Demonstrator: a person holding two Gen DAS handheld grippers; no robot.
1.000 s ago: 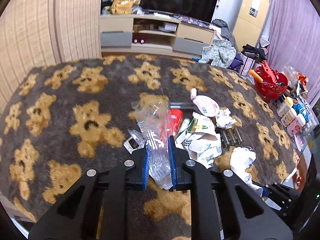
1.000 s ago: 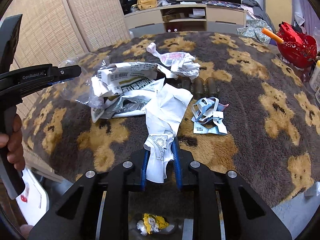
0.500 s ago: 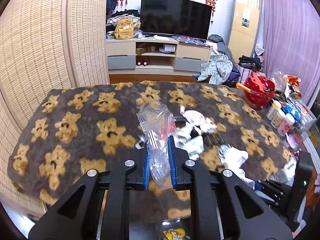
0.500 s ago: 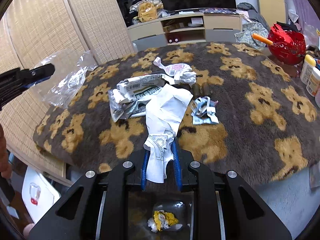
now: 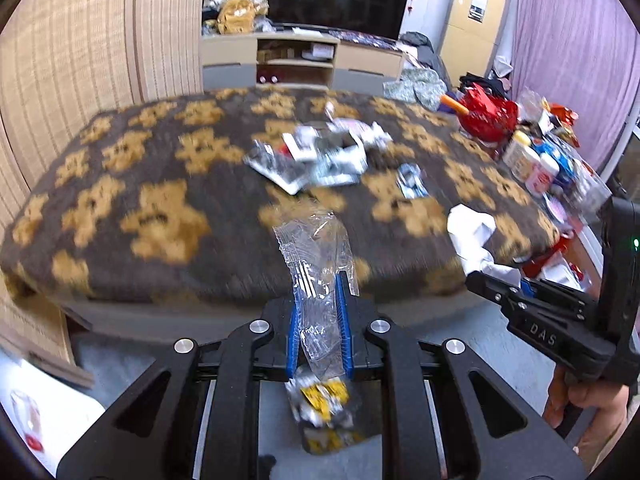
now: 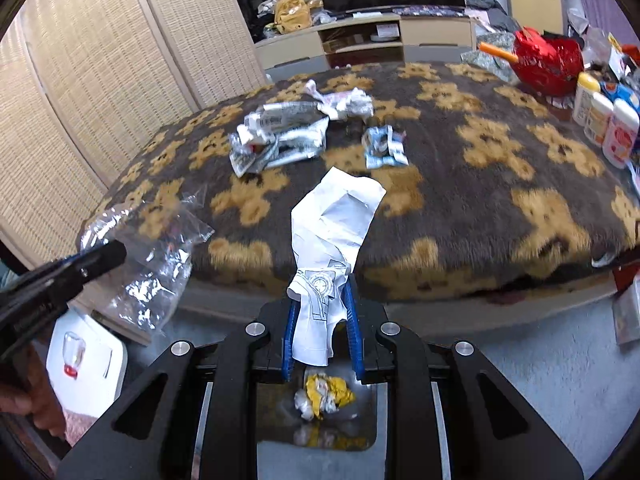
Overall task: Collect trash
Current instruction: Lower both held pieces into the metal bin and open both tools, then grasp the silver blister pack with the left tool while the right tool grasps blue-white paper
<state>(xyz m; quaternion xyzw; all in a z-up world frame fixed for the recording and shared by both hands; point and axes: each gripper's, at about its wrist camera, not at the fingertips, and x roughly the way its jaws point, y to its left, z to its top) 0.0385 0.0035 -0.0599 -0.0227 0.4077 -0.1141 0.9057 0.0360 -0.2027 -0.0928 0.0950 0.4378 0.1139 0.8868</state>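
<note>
Now left claw (image 5: 319, 330) pinching plastic wrapper (image 5: 316, 256), right claw (image 6: 320, 330) clamping paper (image 6: 334, 224)

Glossy plastic wrapper (image 5: 316, 264) (crinkly), matt paper (image 6: 334, 224).

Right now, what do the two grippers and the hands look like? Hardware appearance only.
Both the left gripper and right gripper have matte black linkage arms, silver pivot bolts and blue ribbed pads. The right one's side reads "DAS", with a green LED on its black body. Bare-skinned hand; no sleeve or cables visible.
</note>
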